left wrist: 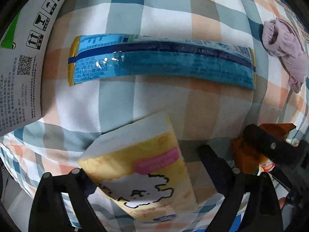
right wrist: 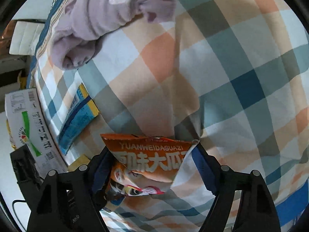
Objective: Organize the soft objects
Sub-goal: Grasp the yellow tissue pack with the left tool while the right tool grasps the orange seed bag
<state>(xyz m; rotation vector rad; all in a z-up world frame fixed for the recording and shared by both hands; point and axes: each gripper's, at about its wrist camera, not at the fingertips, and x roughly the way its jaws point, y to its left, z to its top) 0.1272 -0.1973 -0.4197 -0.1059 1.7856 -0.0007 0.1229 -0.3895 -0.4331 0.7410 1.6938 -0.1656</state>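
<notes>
A yellow tissue pack (left wrist: 146, 170) with a white puppy drawing lies between the fingers of my open left gripper (left wrist: 146, 154), against the left finger and apart from the right one. A long blue snack packet (left wrist: 162, 61) lies beyond it on the plaid bedsheet (left wrist: 154, 9). My open right gripper (right wrist: 152, 152) has an orange sunflower-seed bag (right wrist: 148, 160) between its fingers, touching the left pad; it also shows in the left wrist view (left wrist: 247, 154). A lilac plush garment (right wrist: 92, 23) lies at the far left, also seen in the left wrist view (left wrist: 285, 50).
A white carton (left wrist: 23, 61) with printed symbols and a green stripe stands at the left edge of the bed, also in the right wrist view (right wrist: 30, 127). The blue packet also shows there (right wrist: 79, 116). The plaid sheet (right wrist: 231, 77) stretches to the right.
</notes>
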